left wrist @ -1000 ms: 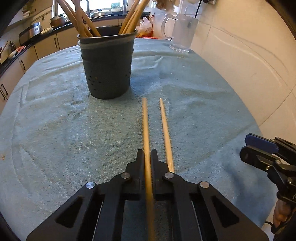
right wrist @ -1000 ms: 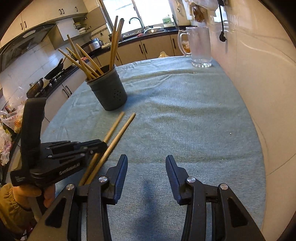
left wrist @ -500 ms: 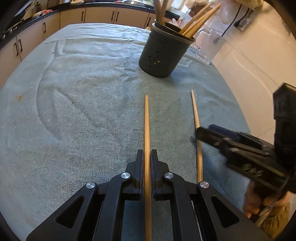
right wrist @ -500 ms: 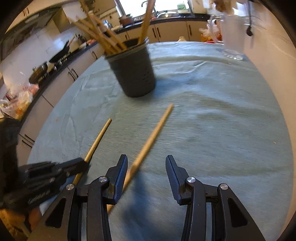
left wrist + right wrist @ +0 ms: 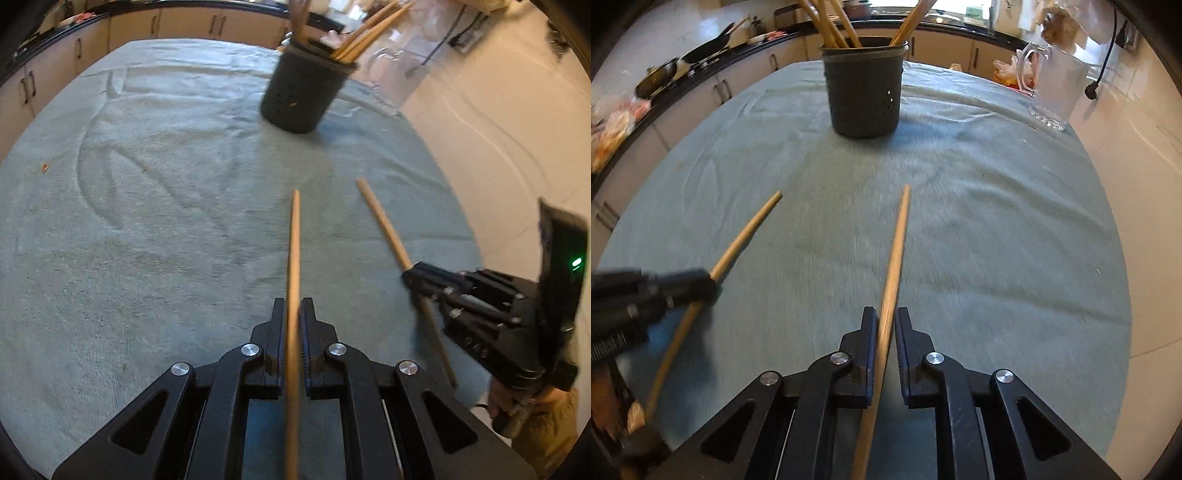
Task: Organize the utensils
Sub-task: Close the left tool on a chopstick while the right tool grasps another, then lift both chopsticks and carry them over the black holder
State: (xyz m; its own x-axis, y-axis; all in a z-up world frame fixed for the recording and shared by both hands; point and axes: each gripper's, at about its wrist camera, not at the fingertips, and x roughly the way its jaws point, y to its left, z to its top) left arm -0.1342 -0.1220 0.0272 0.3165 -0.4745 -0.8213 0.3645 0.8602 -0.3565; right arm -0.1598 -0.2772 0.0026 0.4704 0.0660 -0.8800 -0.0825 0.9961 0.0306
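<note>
My left gripper (image 5: 293, 314) is shut on a wooden chopstick (image 5: 294, 251) that points forward above the teal cloth. My right gripper (image 5: 886, 321) has closed around a second wooden chopstick (image 5: 895, 251); its jaws stand close on both sides of the stick. Each gripper shows in the other's view: the right gripper (image 5: 413, 275) with its stick (image 5: 384, 225), the left gripper (image 5: 701, 282) with its stick (image 5: 750, 229). The dark grey perforated utensil holder (image 5: 866, 92), with several wooden sticks in it, stands farther back on the table; it also shows in the left wrist view (image 5: 301, 94).
The table is covered by a teal cloth (image 5: 997, 221). A glass mug (image 5: 1054, 88) stands at the back right near the tiled wall (image 5: 1137, 147). Kitchen counters with pans (image 5: 665, 70) run along the left and back.
My right gripper has moved in over the second chopstick and closed from wide open onto it. My left gripper has swung left with its chopstick, so the holder now sits to its right.
</note>
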